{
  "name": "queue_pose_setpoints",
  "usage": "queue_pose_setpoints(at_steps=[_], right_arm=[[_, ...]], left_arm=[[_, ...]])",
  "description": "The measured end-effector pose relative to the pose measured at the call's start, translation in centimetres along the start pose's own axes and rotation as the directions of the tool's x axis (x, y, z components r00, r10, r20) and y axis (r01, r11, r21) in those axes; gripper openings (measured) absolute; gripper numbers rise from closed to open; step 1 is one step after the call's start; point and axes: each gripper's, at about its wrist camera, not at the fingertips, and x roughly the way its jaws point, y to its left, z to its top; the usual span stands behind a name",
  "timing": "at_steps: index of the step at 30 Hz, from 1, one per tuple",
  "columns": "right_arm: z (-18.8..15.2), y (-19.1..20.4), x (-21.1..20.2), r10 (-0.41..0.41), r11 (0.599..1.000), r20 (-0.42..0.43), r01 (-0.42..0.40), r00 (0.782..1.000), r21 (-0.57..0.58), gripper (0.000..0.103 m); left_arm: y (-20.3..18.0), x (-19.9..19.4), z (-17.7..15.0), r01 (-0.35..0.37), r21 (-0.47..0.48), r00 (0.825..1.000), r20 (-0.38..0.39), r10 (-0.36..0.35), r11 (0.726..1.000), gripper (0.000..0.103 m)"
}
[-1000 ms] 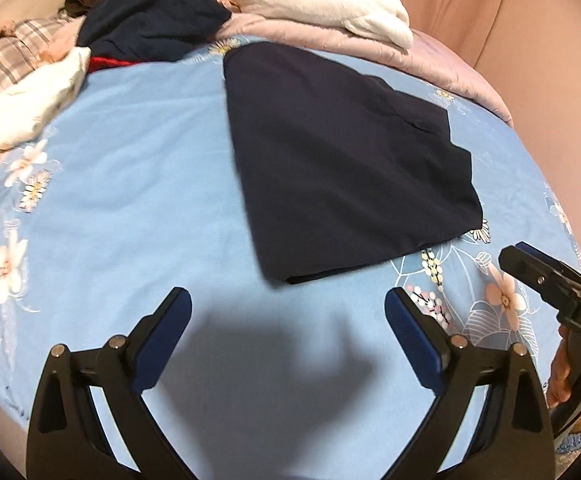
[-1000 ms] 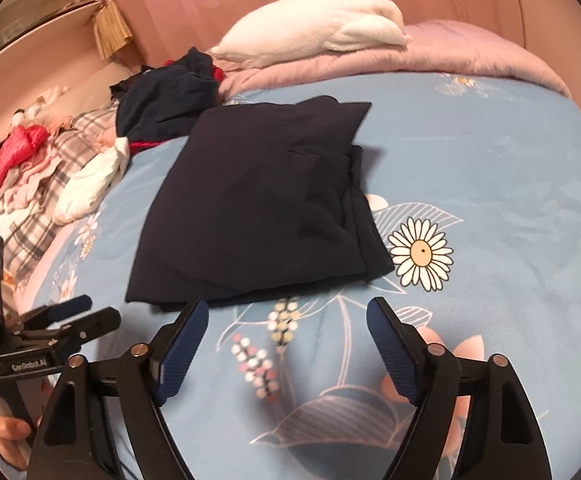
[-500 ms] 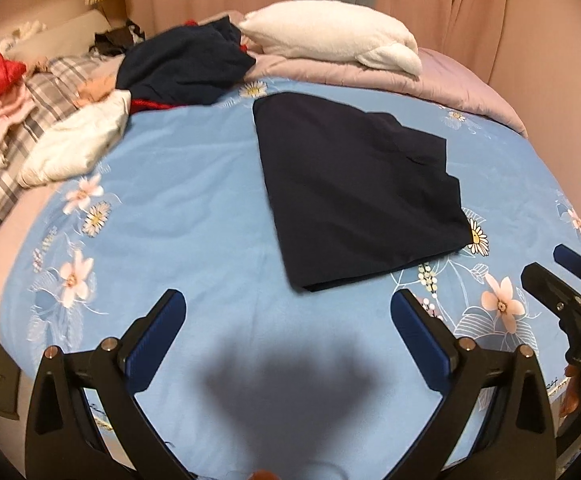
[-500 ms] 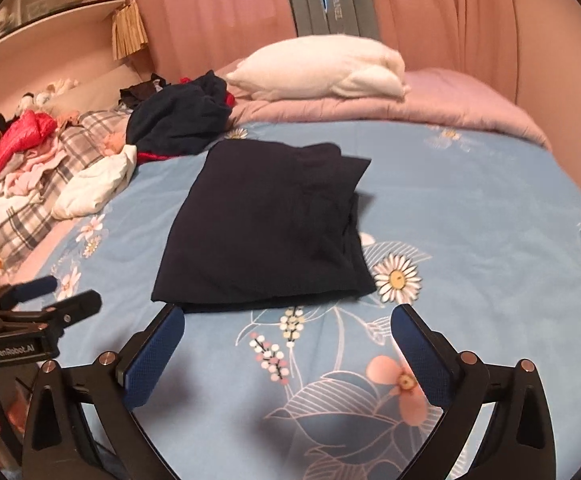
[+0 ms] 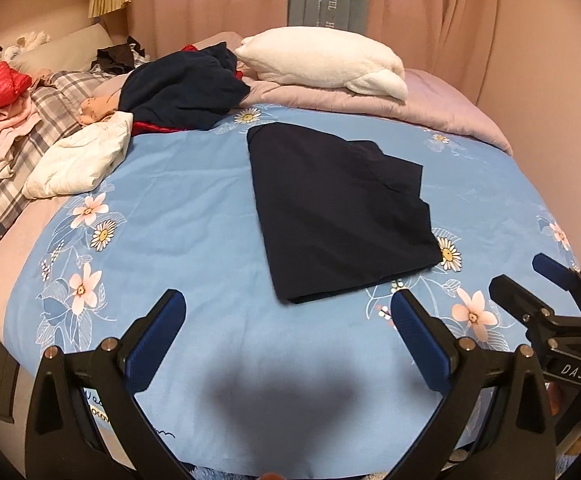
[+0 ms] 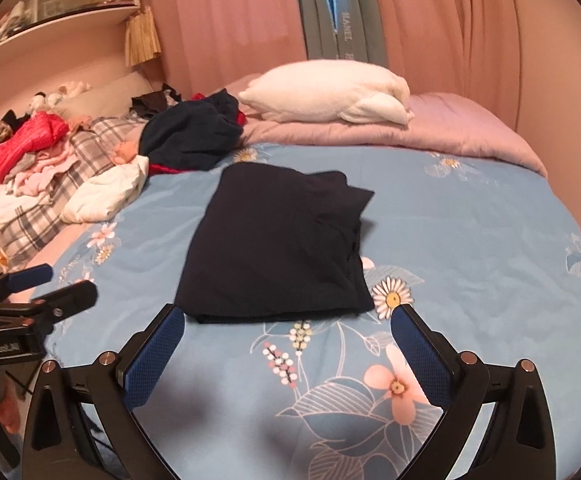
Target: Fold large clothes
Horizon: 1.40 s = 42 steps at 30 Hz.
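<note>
A dark navy garment (image 5: 338, 212) lies folded into a flat rectangle on the blue flowered bedsheet (image 5: 194, 216); the right wrist view shows the same folded garment (image 6: 278, 244) just beyond the fingertips. My left gripper (image 5: 288, 304) hovers above the near edge of the bed, open, with nothing between its blue pads. My right gripper (image 6: 286, 316) is open too and empty, raised over the sheet short of the garment's near edge. Each gripper appears at the edge of the other's view: the right gripper (image 5: 542, 284) and the left gripper (image 6: 46, 284).
A heap of unfolded clothes, with a crumpled navy piece (image 5: 182, 92), a white jacket (image 5: 78, 160) and a red item (image 6: 26, 140), lies along the left. A white pillow (image 5: 322, 62) rests on a pink quilt (image 6: 450, 128) at the head. Pink curtains hang behind.
Both grippers have risen and drawn back from the folded garment, so more of the bed and the room shows. The right gripper's jaws have spread wider.
</note>
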Motion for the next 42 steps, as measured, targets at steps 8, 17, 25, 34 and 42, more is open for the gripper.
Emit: queue_pose_setpoints(at_steps=[8, 17, 25, 34, 42], right_arm=[[-0.7, 1.0, -0.4, -0.028, 1.0, 0.001, 0.028, 1.0, 0.01, 0.102], [-1.1, 1.5, -0.3, -0.047, 0.999, 0.002, 0.047, 0.999, 0.003, 0.102], [-1.1, 1.3, -0.1, -0.05, 0.999, -0.01, 0.05, 0.999, 0.005, 0.102], [-1.2, 1.6, -0.2, -0.051, 0.999, -0.011, 0.051, 0.999, 0.001, 0.102], [-1.2, 1.7, -0.2, -0.045, 0.999, -0.013, 0.045, 0.999, 0.001, 0.102]], left_arm=[[-0.6, 0.1, -1.0, -0.067, 0.005, 0.998, -0.006, 0.067, 0.998, 0.103], [-0.3, 0.6, -1.6, -0.068, -0.002, 0.997, -0.031, 0.068, 0.998, 0.103], [-0.5, 0.7, -1.7, -0.066, -0.001, 0.997, -0.036, 0.066, 0.998, 0.103], [-0.6, 0.6, -2.0, -0.07, 0.004, 0.997, -0.037, 0.07, 0.998, 0.103], [-0.7, 0.6, -2.0, -0.075, 0.005, 0.997, -0.036, 0.075, 0.997, 0.103]])
